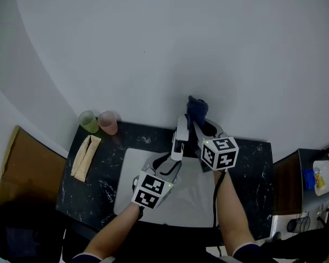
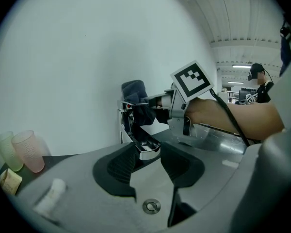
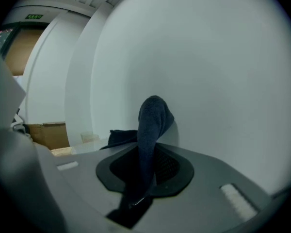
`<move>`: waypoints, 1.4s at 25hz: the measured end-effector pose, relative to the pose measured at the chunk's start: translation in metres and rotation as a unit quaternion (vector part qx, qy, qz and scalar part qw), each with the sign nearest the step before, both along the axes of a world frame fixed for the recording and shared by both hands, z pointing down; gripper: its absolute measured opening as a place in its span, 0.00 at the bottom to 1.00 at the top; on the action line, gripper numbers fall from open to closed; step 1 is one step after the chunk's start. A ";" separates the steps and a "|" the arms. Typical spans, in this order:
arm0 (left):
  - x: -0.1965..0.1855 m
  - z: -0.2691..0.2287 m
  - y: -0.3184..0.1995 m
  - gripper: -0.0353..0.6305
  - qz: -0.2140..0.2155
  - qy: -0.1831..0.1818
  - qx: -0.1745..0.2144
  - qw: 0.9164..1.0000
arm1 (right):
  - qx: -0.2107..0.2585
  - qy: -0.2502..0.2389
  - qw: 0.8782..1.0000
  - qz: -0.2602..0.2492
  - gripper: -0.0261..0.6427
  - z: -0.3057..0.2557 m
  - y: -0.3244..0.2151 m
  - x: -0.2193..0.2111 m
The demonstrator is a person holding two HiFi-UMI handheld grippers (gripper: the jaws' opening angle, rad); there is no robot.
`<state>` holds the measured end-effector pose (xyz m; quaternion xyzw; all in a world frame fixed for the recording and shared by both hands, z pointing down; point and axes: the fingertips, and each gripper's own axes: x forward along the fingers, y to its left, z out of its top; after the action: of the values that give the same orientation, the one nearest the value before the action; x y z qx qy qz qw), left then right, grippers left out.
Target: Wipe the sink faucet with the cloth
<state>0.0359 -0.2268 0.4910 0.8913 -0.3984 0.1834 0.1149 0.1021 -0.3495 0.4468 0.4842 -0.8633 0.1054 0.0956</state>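
A chrome faucet (image 1: 179, 133) stands at the back of the sink, against the white wall. A dark blue cloth (image 1: 197, 108) is draped over its top. My right gripper (image 1: 200, 129) is shut on that cloth (image 3: 153, 118), which rises in a fold from between the jaws (image 3: 145, 164). From the left gripper view, the cloth (image 2: 135, 91) covers the faucet head with the right gripper (image 2: 154, 106) beside it. My left gripper (image 2: 149, 154) is closed on the end of the faucet spout (image 2: 146, 148), a pad on each side. From above, the left gripper (image 1: 174, 160) reaches up from the basin.
The steel sink basin (image 1: 192, 199) sits in a dark speckled counter, its drain (image 2: 151, 206) below my left jaws. A green cup (image 1: 88, 121), a pink cup (image 1: 107, 123) and a folded tan cloth (image 1: 85, 156) are at the left. A person (image 2: 259, 79) stands far behind.
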 end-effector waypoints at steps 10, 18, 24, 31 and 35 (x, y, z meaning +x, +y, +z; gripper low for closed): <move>-0.001 -0.001 0.001 0.30 -0.003 -0.013 0.003 1.000 | -0.079 0.019 0.997 -0.015 0.14 0.071 0.005 -0.006; 0.000 0.000 0.001 0.30 -0.001 -0.015 -0.002 1.000 | -0.126 0.094 0.987 -0.035 0.14 0.110 0.004 -0.010; 0.000 0.000 0.001 0.30 -0.003 -0.021 -0.002 1.000 | -0.163 0.153 0.973 -0.057 0.14 0.130 0.007 -0.012; 0.000 0.001 0.002 0.30 -0.003 -0.019 -0.005 1.000 | -0.192 0.149 0.967 -0.074 0.13 0.136 0.020 -0.016; 0.000 0.002 0.002 0.30 -0.003 -0.019 -0.003 1.000 | -0.175 0.105 0.977 -0.068 0.13 0.123 0.026 -0.016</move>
<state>0.0363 -0.2247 0.4927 0.8860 -0.4028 0.2011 0.1109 0.0864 -0.3231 0.5698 0.4084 -0.8475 0.1967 0.2761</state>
